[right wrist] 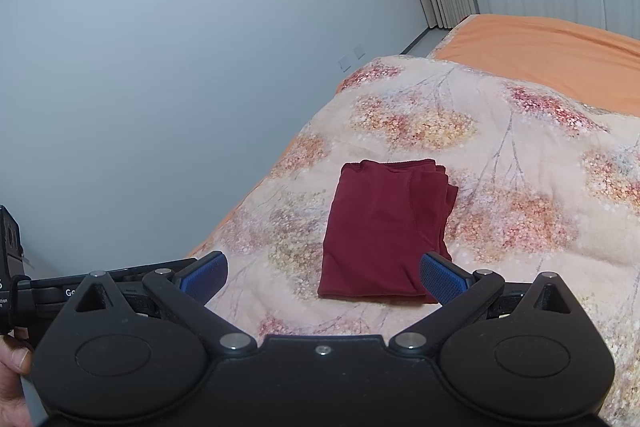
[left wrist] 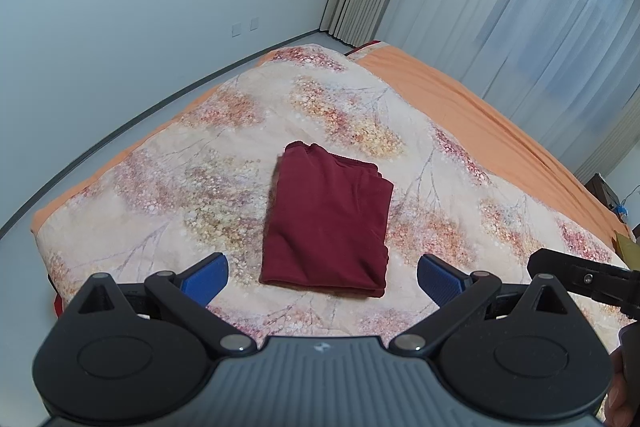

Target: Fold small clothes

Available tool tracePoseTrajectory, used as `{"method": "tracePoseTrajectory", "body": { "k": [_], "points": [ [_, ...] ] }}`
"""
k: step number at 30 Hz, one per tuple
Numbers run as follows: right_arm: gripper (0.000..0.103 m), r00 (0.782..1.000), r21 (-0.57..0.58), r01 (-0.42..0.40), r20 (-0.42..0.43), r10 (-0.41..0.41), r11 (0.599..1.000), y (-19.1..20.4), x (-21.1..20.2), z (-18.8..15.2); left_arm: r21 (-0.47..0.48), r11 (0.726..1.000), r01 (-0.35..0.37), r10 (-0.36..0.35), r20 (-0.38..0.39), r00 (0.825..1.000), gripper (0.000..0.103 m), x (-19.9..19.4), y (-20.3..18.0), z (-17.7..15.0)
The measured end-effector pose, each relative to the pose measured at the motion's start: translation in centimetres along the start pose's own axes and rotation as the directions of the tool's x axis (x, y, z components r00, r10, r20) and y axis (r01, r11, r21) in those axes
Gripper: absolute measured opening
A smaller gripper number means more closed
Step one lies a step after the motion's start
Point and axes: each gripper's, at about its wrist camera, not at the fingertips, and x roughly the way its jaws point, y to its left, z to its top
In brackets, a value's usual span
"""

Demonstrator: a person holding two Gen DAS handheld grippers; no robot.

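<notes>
Fingers of left gripper (left wrist: 322,277) and right gripper (right wrist: 323,277) spread apart, empty. Folded maroon garment (left wrist: 330,217) lies flat on floral quilt (left wrist: 192,163), long axis pointing away. Its layered edges face far right.

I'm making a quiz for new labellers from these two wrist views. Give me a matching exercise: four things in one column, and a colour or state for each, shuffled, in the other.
Things
1. garment
2. quilt
3. bed sheet
4. left gripper

Descriptions
A. plain orange
B. jaws open, holding nothing
C. dark red, folded into a rectangle
D. pale, with a floral print

Pairs: 1-C, 2-D, 3-A, 4-B
</notes>
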Motion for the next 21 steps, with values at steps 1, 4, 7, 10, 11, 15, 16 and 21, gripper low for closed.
{"method": "tracePoseTrajectory", "body": {
  "k": [1, 4, 7, 10, 11, 15, 16, 21],
  "points": [
    [0.102, 1.0, 0.0, 0.0, -0.001, 0.0, 1.0, 0.0, -0.01, -0.01, 0.0, 1.0, 0.0, 0.0, 0.0, 1.0, 0.103, 0.0, 0.03, 0.0],
    [0.102, 1.0, 0.0, 0.0, 0.0, 0.0, 1.0, -0.06, 0.04, 0.0, 0.0, 1.0, 0.0, 0.0, 0.0, 1.0, 0.103, -0.01, -0.03, -0.01],
    [0.102, 1.0, 0.001, 0.001, 0.0, -0.001, 1.0, -0.06, 0.05, 0.0, 0.002, 1.0, 0.002, -0.002, 0.0, 1.0, 0.103, -0.06, 0.03, -0.12],
    [0.102, 1.0, 0.002, 0.002, -0.001, -0.002, 1.0, -0.09, 0.05, -0.05, 0.002, 1.0, 0.002, -0.002, 0.0, 1.0, 0.103, -0.02, 0.01, -0.15],
    [0.102, 1.0, 0.003, 0.002, -0.001, -0.002, 1.0, -0.08, 0.08, -0.04, 0.001, 1.0, 0.002, -0.002, 0.0, 1.0, 0.103, -0.02, -0.01, -0.13],
    [0.102, 1.0, 0.0, 0.001, -0.001, -0.001, 1.0, -0.12, 0.04, -0.09, 0.002, 1.0, 0.002, -0.002, 0.0, 1.0, 0.103, 0.02, -0.06, -0.11],
    [0.102, 1.0, 0.001, 0.0, -0.001, 0.0, 1.0, -0.11, 0.06, -0.09, 0.002, 1.0, 0.001, -0.001, 0.0, 1.0, 0.103, 0.02, -0.07, -0.12],
    [0.102, 1.0, 0.003, 0.002, -0.003, -0.002, 1.0, -0.1, 0.14, -0.11, 0.003, 1.0, 0.002, -0.002, -0.002, 1.0, 0.103, 0.13, -0.07, -0.11]
  ]
}}
